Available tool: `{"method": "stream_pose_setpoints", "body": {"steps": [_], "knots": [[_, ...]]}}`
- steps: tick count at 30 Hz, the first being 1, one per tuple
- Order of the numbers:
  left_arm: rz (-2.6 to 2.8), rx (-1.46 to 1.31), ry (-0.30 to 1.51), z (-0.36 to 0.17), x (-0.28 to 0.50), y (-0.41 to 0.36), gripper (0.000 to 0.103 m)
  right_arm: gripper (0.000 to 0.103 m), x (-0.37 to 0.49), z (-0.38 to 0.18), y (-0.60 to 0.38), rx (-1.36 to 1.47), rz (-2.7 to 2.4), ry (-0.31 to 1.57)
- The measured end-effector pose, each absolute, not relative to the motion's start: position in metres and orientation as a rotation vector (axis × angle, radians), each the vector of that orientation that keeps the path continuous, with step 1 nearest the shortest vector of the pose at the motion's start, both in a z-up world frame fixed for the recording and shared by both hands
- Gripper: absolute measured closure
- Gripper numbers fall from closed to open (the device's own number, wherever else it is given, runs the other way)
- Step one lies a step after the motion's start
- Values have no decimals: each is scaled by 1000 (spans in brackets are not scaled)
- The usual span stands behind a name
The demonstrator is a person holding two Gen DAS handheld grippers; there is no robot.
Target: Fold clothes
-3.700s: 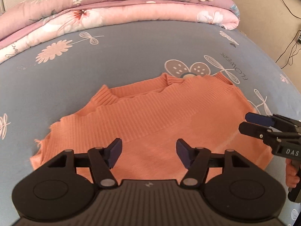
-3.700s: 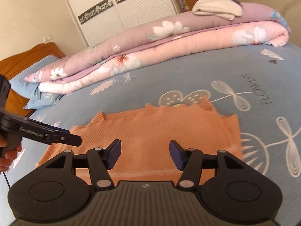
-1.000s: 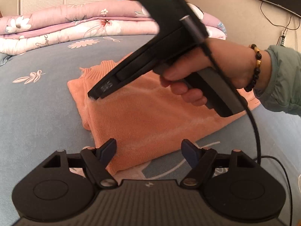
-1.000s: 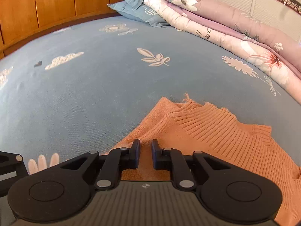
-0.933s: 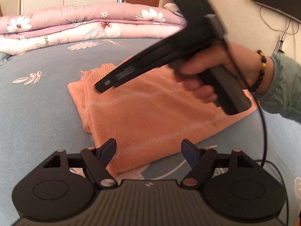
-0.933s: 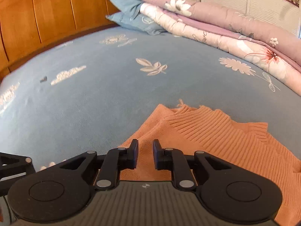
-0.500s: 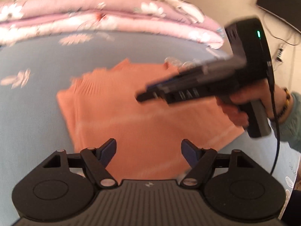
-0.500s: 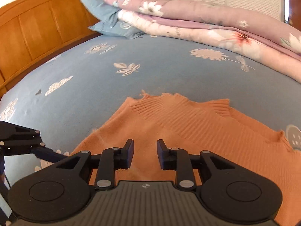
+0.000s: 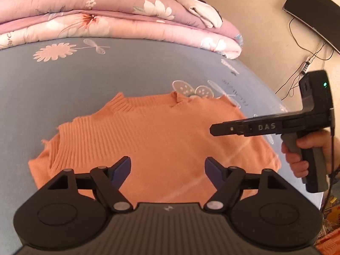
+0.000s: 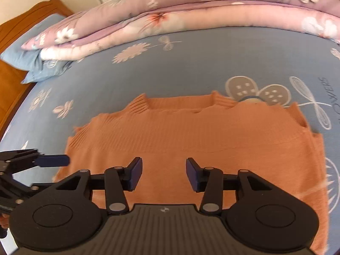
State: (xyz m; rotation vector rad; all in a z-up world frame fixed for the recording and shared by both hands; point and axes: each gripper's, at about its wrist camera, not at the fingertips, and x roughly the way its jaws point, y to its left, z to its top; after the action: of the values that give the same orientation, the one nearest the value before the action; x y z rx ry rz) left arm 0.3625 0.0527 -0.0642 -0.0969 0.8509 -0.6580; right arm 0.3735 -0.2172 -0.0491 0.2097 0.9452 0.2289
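Note:
A folded orange ribbed sweater point(image 9: 157, 136) lies flat on the blue flowered bed sheet point(image 9: 106, 74). My left gripper point(image 9: 167, 171) hovers open over the sweater's near edge, holding nothing. In the left wrist view my right gripper point(image 9: 212, 130) comes in from the right, held by a hand point(image 9: 306, 148) above the sweater's right side. In the right wrist view, that gripper point(image 10: 163, 174) is above the sweater point(image 10: 191, 136), its jaws opening with no cloth between them. The left gripper's fingers point(image 10: 53, 160) show at the left edge.
A rolled pink and purple flowered quilt point(image 9: 106, 23) lies along the far side of the bed, with a white garment point(image 9: 199, 12) on top. A blue pillow point(image 10: 31, 59) and wooden headboard point(image 10: 12, 42) are at the far left. Wall cables point(image 9: 301, 68) hang right.
The right gripper has let go of the sweater's left corner, swung back to the right side and spread its jaws. The left gripper shifted too and stayed open. The sweater now lies folded narrower.

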Motion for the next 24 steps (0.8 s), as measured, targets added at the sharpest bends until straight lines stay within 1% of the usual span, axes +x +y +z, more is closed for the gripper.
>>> {"method": "stream_pose_setpoints", "body": {"steps": [4,6,7,8,9,12,15,18,19,20,21,24], "knots": [[-634,-19,856,-80,395,17,27,52,394,-67,-270,245,139,935],[-576,10,898,-96,410,7,27,52,400,-80,-293,239,84,947],[-530,33,953,-106,415,5,27,52,402,-87,-304,220,53,964],[-515,61,980,-114,417,3,28,52,405,-97,-314,199,15,1005],[-517,88,964,-114,413,1,27,52,403,-102,-323,225,27,1008],[-523,105,955,-97,405,1,27,52,393,-87,-339,214,36,954],[-493,58,944,-85,399,13,26,48,387,-79,-350,124,14,903],[-417,1,975,-86,395,26,26,49,400,-95,-358,111,36,926],[-399,-17,979,-87,394,28,26,51,405,-98,-358,106,51,934],[-384,-33,981,-88,393,30,26,67,412,-98,-355,103,71,944],[-372,-44,984,-88,392,30,26,91,416,-97,-353,95,81,964],[-366,-43,970,-88,389,28,26,92,416,-88,-363,172,71,969]]}}
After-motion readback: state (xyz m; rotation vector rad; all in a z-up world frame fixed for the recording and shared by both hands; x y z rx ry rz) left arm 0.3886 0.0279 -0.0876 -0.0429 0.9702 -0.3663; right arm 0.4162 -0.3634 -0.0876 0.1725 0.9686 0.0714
